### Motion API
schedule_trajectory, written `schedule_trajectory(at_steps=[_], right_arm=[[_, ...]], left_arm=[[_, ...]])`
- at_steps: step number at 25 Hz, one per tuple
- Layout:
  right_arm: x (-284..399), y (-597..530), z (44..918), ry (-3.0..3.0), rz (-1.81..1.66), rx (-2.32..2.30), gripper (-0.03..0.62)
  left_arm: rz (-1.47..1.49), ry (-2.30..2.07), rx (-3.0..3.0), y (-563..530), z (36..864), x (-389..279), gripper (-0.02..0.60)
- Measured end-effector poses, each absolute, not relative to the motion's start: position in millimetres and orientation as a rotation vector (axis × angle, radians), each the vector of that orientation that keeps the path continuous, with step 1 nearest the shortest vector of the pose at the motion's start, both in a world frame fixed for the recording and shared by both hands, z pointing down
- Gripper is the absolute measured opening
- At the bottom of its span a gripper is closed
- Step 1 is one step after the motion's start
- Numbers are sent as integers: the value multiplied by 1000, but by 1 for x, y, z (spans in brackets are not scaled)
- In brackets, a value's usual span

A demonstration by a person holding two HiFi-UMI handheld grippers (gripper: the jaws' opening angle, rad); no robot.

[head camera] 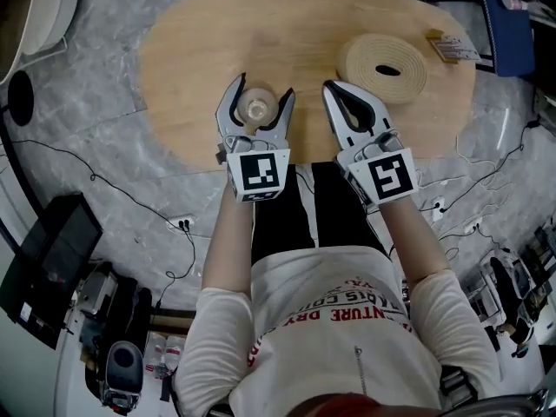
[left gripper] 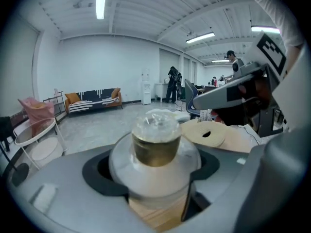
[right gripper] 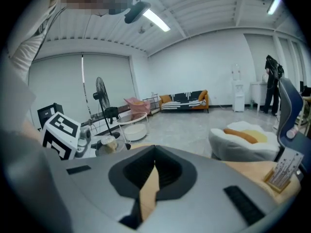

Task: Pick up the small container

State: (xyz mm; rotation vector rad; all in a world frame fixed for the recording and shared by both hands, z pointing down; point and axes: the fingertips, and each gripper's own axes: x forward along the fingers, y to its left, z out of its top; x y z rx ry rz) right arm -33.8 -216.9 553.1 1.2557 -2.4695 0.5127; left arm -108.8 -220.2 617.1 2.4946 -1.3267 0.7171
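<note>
The small container is a clear round jar with a gold-toned neck and a clear lid; it stands on the oval wooden table near the front edge. My left gripper reaches around it, one jaw on each side. In the left gripper view the container fills the space between the jaws, and the dark pads press on its rounded sides. My right gripper lies just to the right of it over the table, its jaws closed together with nothing between them.
A flat beige ring with an oval hole lies on the table beyond the right gripper. A small card stand sits at the table's far right edge, and a blue chair stands past it. Cables run over the floor.
</note>
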Motion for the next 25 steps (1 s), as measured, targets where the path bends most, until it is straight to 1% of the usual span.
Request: schedule_trajectory(at_steps=[6,10,15,21,25], right_arm=[[-35,-207,472,-2499,450,1258,-5],[-40,-207,418,-2580,420,1266,-5],[-40,-211,354,-2623,304,1259,-5],[-33,-206,271,-2680,217,1346,-5],[-27,-199,225,-2708,125,1385,-5]], left_arm=[[712,-1337,2522,-205,522,-113,345],[611,-1314,2584,-209,447,-110,345],[560,-1307,2685,-214,372,-102,345],[495,-1396,2765,-216,277,-118,345],[452,-1438,2796,-208,229,-125,345]])
